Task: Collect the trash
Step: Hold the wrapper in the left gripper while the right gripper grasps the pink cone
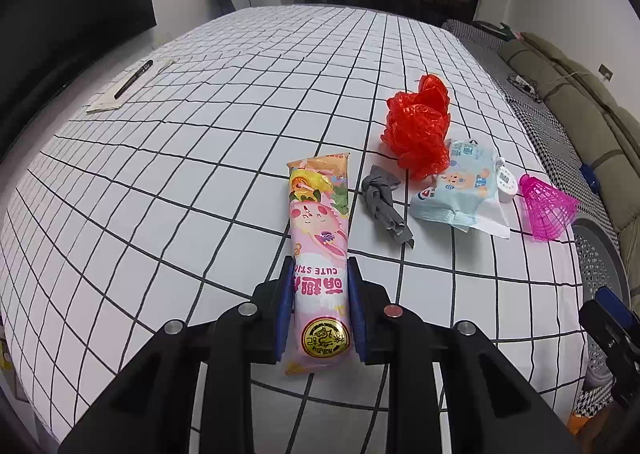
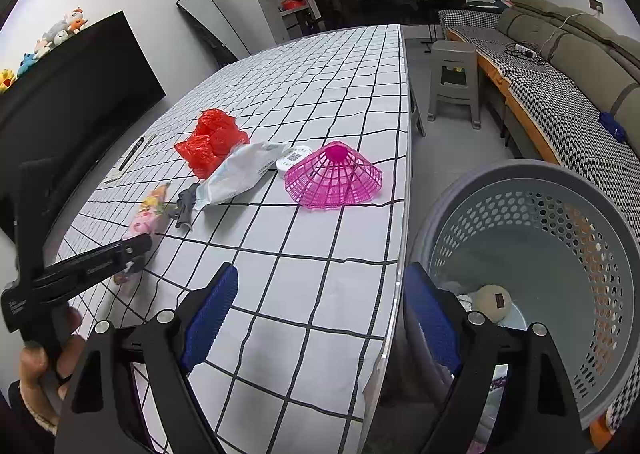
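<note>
A long pink snack wrapper [image 1: 320, 222] lies on the checked tablecloth [image 1: 180, 194], and my left gripper [image 1: 320, 266] is shut on its near end, blue pads pressing both sides. Right of it lie a knotted grey scrap [image 1: 384, 202], a crumpled red plastic bag [image 1: 418, 130], a pale blue wipes pack [image 1: 460, 190] and a pink mesh cone [image 1: 546, 208]. My right gripper [image 2: 322, 274] hangs open over the table's right edge, holding nothing. The grey perforated basket [image 2: 624, 254] stands just right of it, with a beige ball [image 2: 492, 302] and other bits inside.
A pen on a notepad [image 1: 132, 80] lies at the table's far left. A small white round device [image 2: 294, 158] sits behind the cone. A grey stool [image 2: 454, 82] and a sofa [image 2: 568, 54] stand right of the table, a black screen [image 2: 80, 86] to the left.
</note>
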`<state>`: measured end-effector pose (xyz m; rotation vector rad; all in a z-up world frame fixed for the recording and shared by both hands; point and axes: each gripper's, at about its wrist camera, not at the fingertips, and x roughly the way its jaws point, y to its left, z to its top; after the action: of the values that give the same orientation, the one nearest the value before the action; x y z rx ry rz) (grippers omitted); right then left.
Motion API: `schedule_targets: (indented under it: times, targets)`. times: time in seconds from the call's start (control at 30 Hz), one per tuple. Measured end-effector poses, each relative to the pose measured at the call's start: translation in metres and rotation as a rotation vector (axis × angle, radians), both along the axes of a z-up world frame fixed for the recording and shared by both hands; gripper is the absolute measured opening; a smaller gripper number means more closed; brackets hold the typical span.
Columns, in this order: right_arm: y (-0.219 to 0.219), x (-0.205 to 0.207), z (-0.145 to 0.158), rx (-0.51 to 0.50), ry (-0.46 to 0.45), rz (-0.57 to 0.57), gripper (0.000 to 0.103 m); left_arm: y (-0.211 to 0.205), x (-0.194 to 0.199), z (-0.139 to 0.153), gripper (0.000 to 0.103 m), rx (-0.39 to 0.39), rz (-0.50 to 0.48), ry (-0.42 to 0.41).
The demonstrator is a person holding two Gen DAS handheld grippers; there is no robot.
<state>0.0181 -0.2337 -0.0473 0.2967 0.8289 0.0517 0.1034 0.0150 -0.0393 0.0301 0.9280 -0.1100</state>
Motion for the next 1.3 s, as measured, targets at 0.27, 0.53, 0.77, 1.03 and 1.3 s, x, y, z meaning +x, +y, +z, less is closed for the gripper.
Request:
schedule_targets:
  times: [0.27, 0.53, 0.77, 1.03, 1.3]
  targets:
    - [-0.004, 0.024, 0.012, -0.034, -0.016, -0.004, 0.082, -0.002, -0.017, 0.024, 0.025, -0.008, -0.014, -0.080]
    - [-0.007, 0.065, 0.017, -0.067, -0.007, -0.023, 0.082, -0.014, -0.024, 0.029, 0.025, -0.002, -0.054, -0.111]
    - [-0.002, 0.098, 0.004, -0.108, 0.039, -0.020, 0.082, -0.017, -0.024, 0.023, 0.025, -0.007, -0.067, -0.093]
    - [0.005, 0.115, -0.009, -0.176, 0.088, -0.031, 0.074, -0.016, -0.021, 0.021, 0.025, -0.013, -0.066, -0.083]
    - [0.007, 0.109, -0.008, -0.197, 0.069, -0.019, 0.050, -0.019, -0.023, 0.020, 0.025, -0.016, -0.079, -0.079]
